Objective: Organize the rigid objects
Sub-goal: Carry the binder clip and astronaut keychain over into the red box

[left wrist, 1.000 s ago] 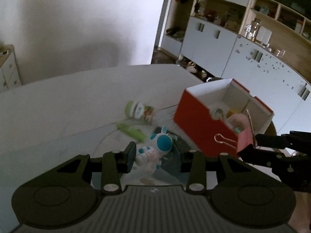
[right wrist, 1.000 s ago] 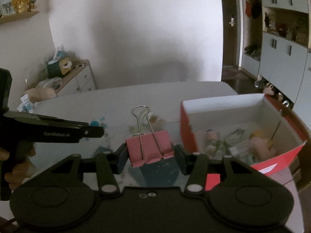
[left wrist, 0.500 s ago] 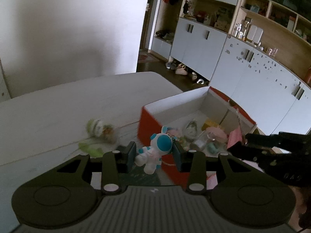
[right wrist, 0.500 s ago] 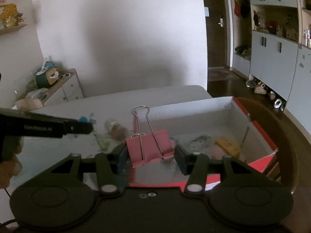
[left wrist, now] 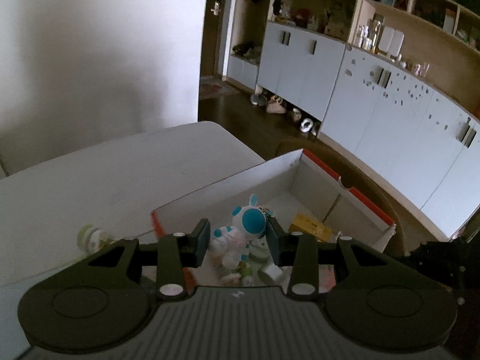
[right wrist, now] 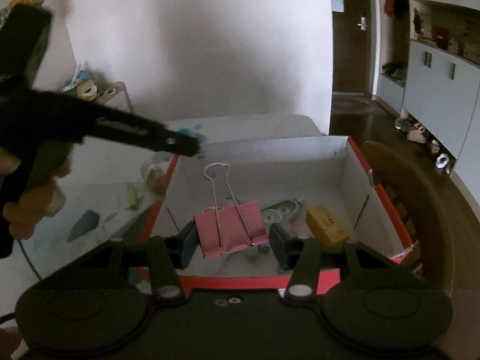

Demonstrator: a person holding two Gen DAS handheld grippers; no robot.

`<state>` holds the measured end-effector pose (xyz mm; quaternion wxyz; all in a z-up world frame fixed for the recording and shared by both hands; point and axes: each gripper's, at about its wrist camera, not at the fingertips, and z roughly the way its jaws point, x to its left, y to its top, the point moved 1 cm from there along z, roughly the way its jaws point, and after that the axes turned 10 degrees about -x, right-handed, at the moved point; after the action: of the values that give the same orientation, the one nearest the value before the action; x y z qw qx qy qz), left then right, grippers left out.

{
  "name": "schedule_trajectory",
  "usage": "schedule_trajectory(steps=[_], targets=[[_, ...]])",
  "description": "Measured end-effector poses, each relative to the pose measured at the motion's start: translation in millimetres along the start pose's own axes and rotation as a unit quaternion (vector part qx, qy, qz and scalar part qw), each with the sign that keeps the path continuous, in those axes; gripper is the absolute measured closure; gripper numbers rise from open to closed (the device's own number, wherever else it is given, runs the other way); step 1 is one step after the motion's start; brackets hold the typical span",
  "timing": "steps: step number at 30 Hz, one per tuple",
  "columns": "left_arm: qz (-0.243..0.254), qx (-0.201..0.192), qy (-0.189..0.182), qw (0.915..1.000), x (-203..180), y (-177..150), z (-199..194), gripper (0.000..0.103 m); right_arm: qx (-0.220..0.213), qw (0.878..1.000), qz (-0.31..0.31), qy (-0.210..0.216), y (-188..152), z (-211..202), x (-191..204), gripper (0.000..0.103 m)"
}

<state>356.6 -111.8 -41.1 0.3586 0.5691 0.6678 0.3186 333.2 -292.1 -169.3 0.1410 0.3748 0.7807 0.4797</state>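
The left gripper (left wrist: 238,241) clamps a toy (left wrist: 240,237) at frame centre, over the box (left wrist: 228,180); the right gripper (right wrist: 231,240) pinches a clip (right wrist: 231,229) (stiff, light, probably slick) by its flat sides, also above the box.

Both views are dimly lit, with a cool, muted cast and no strong highlights. Soft daylight is spread over the white wall (left wrist: 99,60), where a broad, faint shadow is laid across its lower part. The gripper bodies in the foreground are rendered almost black, with little detail kept. Strong fisheye distortion is seen at the edges: the cabinets (left wrist: 390,114) are bowed into a curve, and the corners are vignetted dark. In the right wrist view, the left gripper (right wrist: 192,147) and the hand (right wrist: 33,207) holding it are smeared by motion blur. The pink binder clip (right wrist: 231,229) is held sharp.
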Motion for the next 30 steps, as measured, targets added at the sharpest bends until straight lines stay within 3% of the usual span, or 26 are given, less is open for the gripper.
schedule_trajectory(steps=[22, 30], targets=[[0.023, 0.068, -0.002, 0.9974, -38.8, -2.4, 123.2, 0.063, 0.1, 0.994, -0.037, 0.041, -14.7, 62.9, -25.1, 0.052], [0.049, 0.103, 0.019, 0.9933, -41.6, -13.4, 153.9, 0.063, 0.108, 0.992, -0.046, 0.041, -15.3, 77.4, -26.7, 0.052]])
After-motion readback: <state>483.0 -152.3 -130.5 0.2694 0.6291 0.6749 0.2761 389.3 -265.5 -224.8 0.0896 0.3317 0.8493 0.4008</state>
